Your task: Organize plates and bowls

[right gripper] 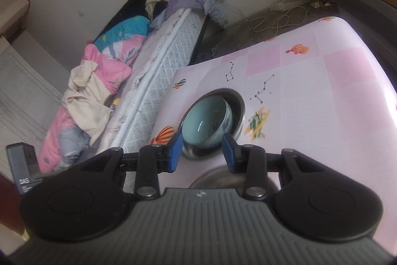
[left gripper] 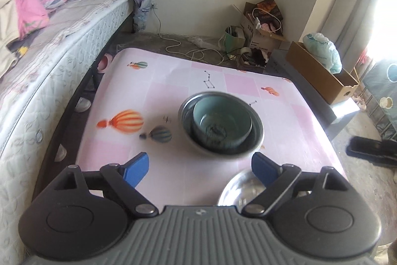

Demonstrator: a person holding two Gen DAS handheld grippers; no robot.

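Bowls partly sorted: teal bowl [left gripper: 221, 126] nested in steel bowl [left gripper: 256, 140] on worktop [left gripper: 297, 121]; near steel bowl [left gripper: 232, 193] left. Left gripper [left gripper: 201, 168] jaws spread wide, right gripper [right gripper: 202, 153] jaws part-spread, both empty.

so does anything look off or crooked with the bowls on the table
Yes: the teal ceramic bowl sits off-centre and tilted inside the larger steel bowl, leaning against one wall rather than nesting flat. Nothing looks spilled or broken.

Home bedrm: bed [left gripper: 74, 24] w/ bedding, cluttered floor.
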